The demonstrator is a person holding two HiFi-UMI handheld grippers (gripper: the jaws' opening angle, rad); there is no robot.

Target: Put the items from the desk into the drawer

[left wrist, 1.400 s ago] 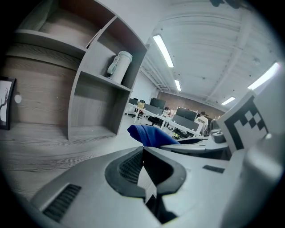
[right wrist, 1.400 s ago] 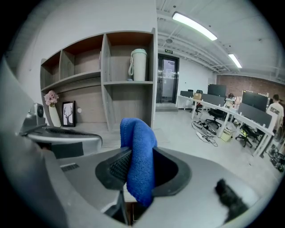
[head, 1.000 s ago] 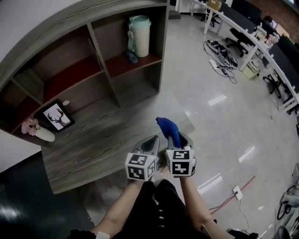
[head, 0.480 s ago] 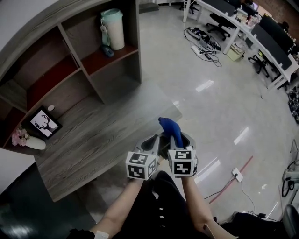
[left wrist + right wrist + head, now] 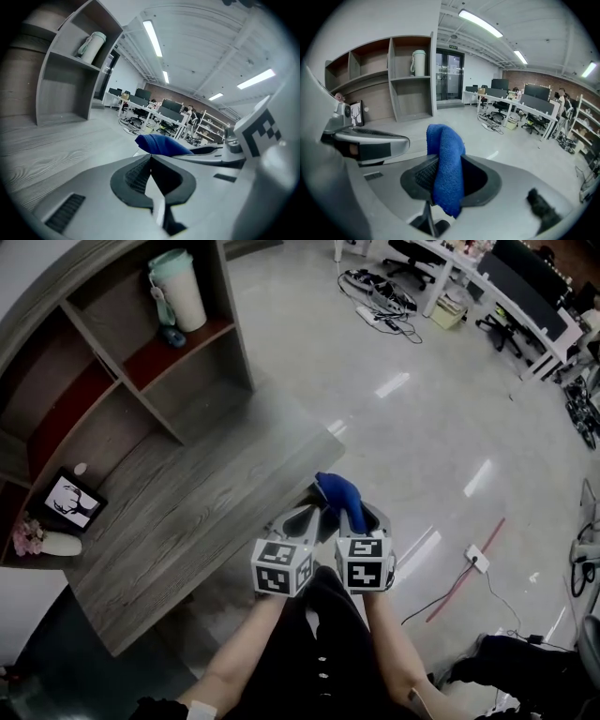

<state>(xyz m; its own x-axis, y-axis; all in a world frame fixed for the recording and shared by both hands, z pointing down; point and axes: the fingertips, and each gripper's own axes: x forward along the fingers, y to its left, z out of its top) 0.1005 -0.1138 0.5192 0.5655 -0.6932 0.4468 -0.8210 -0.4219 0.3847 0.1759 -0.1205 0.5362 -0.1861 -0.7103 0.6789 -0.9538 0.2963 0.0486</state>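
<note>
right claw (image 5: 354, 514) is clamped on the blue cloth (image 5: 337, 493). Its jaws are partly closed, with the folded cloth (image 5: 447, 164) pinched between the pads. The top of the fold sticks up past the tips and the lower end hangs below them.

left claw (image 5: 307, 519) is closed tip to tip with nothing in it; the left gripper view shows the pads meeting at the front (image 5: 150, 157). The two claws sit side by side, close together, with the marker cubes toward the person.

The cloth is off the surface (image 5: 187, 512). It's held in the air just past the front edge, near the right front corner, over the floor (image 5: 441, 427).

The shelf unit (image 5: 234, 343) stands along the back edge of the surface. It holds a pale tumbler (image 5: 178, 292) in the top right compartment. A picture frame (image 5: 70, 502) and a vase of flowers (image 5: 42, 542) sit at the back left, low down. Whether they stand on the surface or on a shelf I can't tell.
</note>
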